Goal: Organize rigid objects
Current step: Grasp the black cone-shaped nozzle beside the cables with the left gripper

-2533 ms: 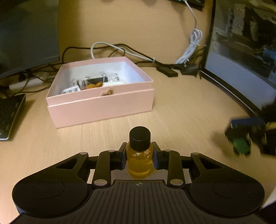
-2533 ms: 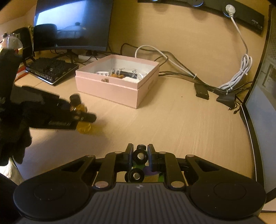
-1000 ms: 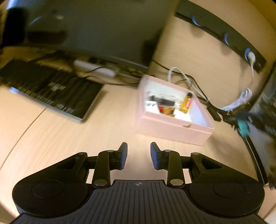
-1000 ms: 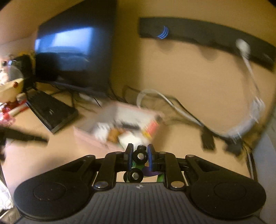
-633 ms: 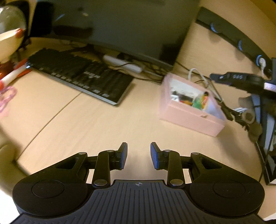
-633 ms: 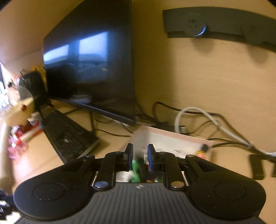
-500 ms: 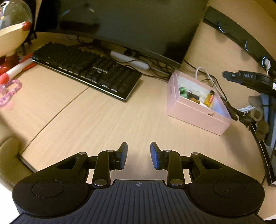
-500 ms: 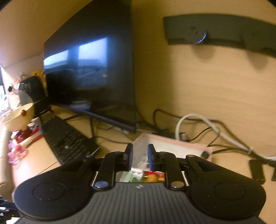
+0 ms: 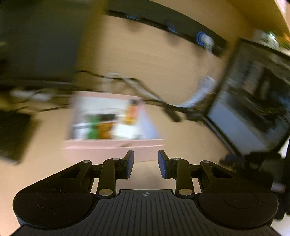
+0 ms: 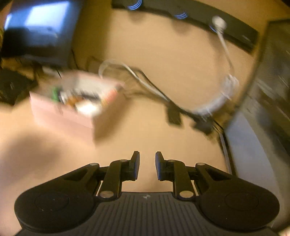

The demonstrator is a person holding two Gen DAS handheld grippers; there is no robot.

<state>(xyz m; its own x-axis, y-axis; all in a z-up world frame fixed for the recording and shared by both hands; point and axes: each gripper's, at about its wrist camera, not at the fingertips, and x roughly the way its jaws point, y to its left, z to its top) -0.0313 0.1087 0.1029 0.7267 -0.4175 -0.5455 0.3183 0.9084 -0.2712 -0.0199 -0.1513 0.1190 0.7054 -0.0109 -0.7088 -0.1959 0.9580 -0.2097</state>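
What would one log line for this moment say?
left gripper: open, empty | right gripper: open, empty | pink box: on desk, items inside | views: blurred

Both views motion-blurred. Light wood tabletop. Dark monitor far ahead-left of the claw, a second screen ahead-right. White cable and dark cables tangled ahead. Black strip on back wall.
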